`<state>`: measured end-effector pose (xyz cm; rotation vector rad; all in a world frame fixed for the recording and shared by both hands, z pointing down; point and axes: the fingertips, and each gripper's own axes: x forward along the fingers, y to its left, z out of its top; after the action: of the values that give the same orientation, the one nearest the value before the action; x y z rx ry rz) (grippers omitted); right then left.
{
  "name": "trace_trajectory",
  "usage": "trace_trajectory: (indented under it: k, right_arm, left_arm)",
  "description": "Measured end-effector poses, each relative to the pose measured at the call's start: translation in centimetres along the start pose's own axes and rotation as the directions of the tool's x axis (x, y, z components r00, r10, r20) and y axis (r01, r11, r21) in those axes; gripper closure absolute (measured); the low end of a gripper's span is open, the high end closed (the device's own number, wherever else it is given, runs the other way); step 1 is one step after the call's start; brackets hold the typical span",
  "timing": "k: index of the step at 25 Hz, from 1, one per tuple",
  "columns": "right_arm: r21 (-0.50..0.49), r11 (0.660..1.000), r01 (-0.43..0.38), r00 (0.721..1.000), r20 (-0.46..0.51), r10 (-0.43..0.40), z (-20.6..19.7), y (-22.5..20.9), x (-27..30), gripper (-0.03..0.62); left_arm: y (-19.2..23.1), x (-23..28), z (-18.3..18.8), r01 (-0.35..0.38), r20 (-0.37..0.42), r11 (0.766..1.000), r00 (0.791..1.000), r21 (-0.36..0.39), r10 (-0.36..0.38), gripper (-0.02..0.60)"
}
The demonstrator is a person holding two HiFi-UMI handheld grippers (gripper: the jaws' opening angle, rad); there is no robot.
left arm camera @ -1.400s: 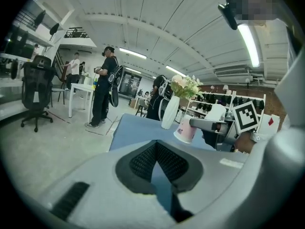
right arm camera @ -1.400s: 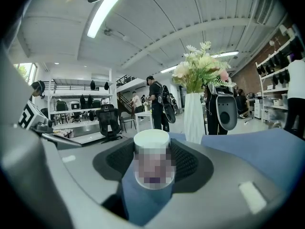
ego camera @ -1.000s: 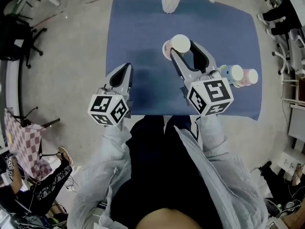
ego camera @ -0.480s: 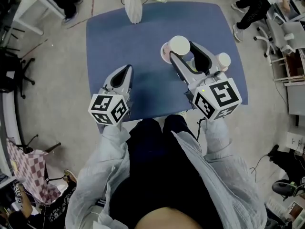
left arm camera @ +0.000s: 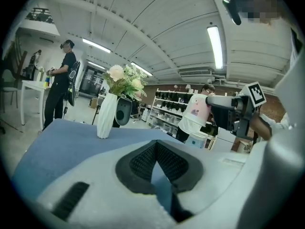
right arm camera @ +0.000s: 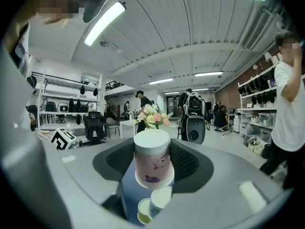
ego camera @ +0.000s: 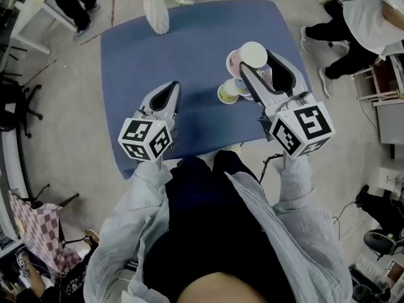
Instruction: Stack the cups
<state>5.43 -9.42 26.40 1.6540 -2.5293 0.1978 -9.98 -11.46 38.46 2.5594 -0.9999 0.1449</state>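
Pink paper cup (right arm camera: 152, 163): light and thin-walled. We judge it easy to crush and a bit slick, so it is best taken across the mid-body with a gentle squeeze. It sits mouth down between the right gripper's (ego camera: 259, 68) jaws, pads pressing its sides, above the blue table (ego camera: 189, 49). Below it, toward the table's near right corner, a yellow cup (ego camera: 227, 94) and a white-blue cup (ego camera: 245, 89) lie side by side. Left gripper (ego camera: 168, 93): jaws together, empty, over the near left part.
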Motion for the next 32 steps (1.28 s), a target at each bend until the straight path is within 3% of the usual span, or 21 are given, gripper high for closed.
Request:
trace_trajectory:
  k: [12, 22, 32]
  right_arm:
    - [0.051, 0.998, 0.047, 0.997, -0.057, -0.044, -2.0, -6.4, -3.0, 0.347]
    - [0.066, 0.997, 0.034, 0.993, -0.119, -0.026, -4.3, -7.2, -2.5, 0.345]
    - [0.070, 0.997, 0.028, 0.993, -0.112, -0.020, -4.3, -7.2, -2.5, 0.342]
  left_arm:
    - [-2.8, 3.7, -0.4, 0.005, -0.019, 1.000, 1.000, 0.001, -0.005, 0.583]
    - [-3.2, 4.1, -1.1, -0.007, -0.033, 1.000, 0.999, 0.001, 0.007, 0.584]
    - [-3.3, 4.1, -1.5, -0.010, -0.046, 1.000, 0.999, -0.004, 0.009, 0.583]
